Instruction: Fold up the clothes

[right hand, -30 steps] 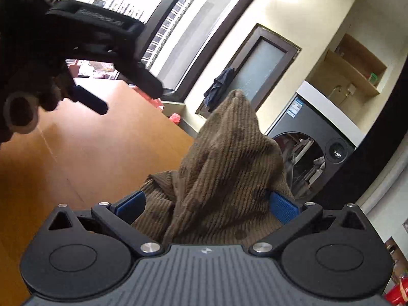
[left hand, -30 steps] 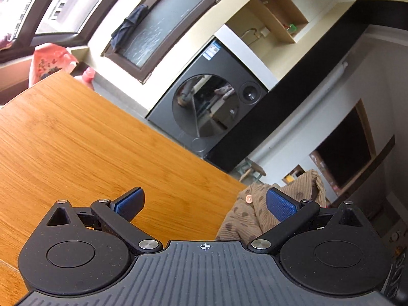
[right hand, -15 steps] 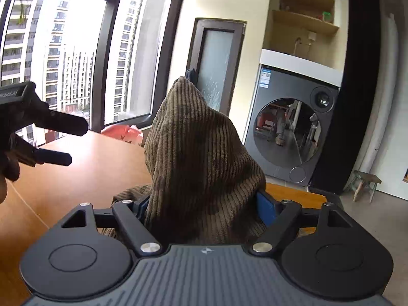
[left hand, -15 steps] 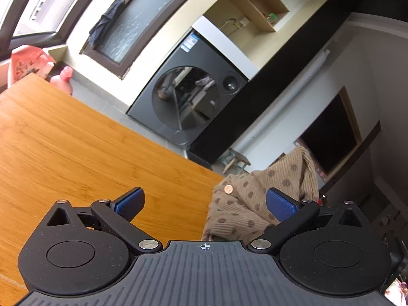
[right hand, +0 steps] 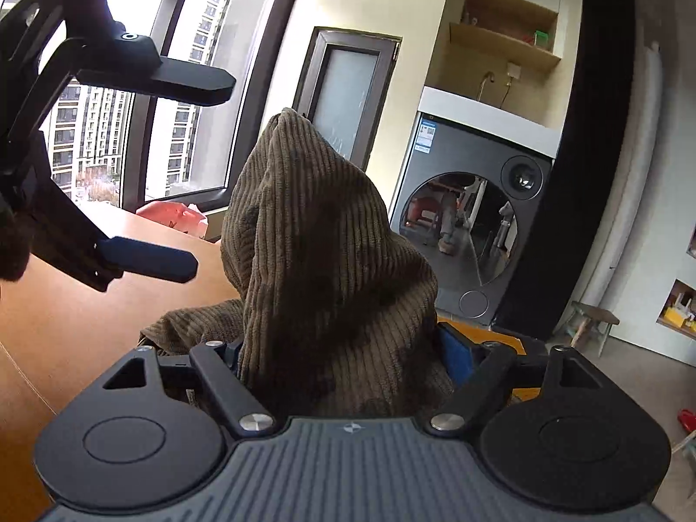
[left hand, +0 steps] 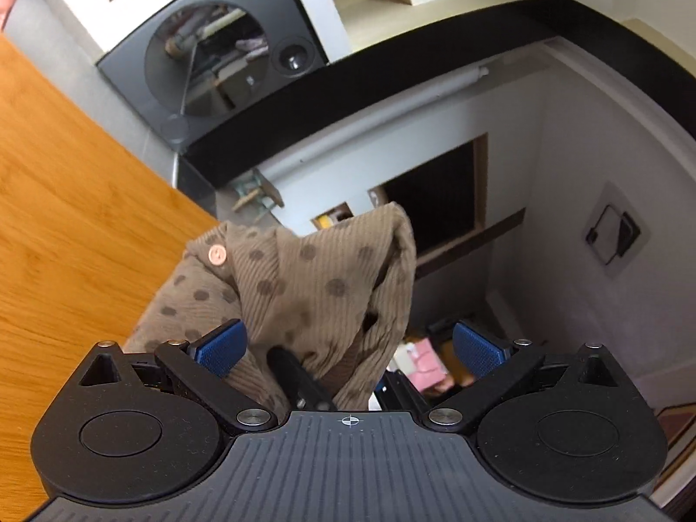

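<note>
Right tool [right hand: 343, 354]: jaws just closing on brown corduroy garment [right hand: 330, 261] | left tool [left hand: 348, 343]: wide open, empty | wooden table [left hand: 65, 217].

blocked: bunched garment [right hand: 330, 269] ahead | free: table [left hand: 65, 217] left

The brown garment [right hand: 330, 269] hides the right gripper's [right hand: 343, 356] left pad and covers most of its right pad.
</note>
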`<action>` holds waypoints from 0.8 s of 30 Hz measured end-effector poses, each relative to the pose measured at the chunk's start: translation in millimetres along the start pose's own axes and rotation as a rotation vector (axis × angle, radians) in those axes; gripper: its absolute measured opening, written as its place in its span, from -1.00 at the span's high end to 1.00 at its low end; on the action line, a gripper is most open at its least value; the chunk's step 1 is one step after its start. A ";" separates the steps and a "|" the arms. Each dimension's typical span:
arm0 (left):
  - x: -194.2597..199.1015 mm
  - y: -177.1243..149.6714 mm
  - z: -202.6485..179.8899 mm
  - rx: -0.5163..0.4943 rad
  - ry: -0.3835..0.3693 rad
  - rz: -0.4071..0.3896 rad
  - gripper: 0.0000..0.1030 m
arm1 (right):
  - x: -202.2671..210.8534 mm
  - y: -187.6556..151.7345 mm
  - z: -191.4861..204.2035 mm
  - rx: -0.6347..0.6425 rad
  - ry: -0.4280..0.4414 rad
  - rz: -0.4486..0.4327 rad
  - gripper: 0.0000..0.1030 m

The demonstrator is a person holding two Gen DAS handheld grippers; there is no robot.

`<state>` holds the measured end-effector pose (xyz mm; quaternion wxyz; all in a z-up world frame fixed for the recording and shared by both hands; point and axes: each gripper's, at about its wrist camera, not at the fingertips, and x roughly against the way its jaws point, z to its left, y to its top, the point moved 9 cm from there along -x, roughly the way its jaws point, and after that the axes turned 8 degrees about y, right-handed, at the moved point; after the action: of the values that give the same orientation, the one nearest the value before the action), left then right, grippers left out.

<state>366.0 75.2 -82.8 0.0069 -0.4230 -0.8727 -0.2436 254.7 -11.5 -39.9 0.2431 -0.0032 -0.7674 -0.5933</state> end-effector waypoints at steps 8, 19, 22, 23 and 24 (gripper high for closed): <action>12.7 3.0 44.0 0.069 0.125 -0.048 -0.88 | 20.0 30.4 -41.3 -0.103 0.021 -0.050 0.53; 107.9 53.2 -2.5 0.007 0.074 -0.250 -0.92 | 42.5 -42.5 109.4 0.851 0.024 0.119 0.45; 104.6 38.0 -45.5 -0.071 -0.046 -0.169 -0.92 | 45.5 -47.3 125.4 0.913 0.018 0.108 0.41; 93.7 27.5 -53.9 -0.080 -0.085 -0.123 -0.92 | 46.2 -43.4 125.3 0.881 0.035 0.115 0.38; 83.1 16.9 -62.3 -0.088 -0.123 -0.077 -0.92 | 46.8 -39.5 124.9 0.849 0.051 0.121 0.35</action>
<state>313.1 118.3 -2.8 -0.0749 -0.4030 -0.8756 -0.2555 155.7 77.5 -80.4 0.2761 0.0668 -0.9357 -0.2092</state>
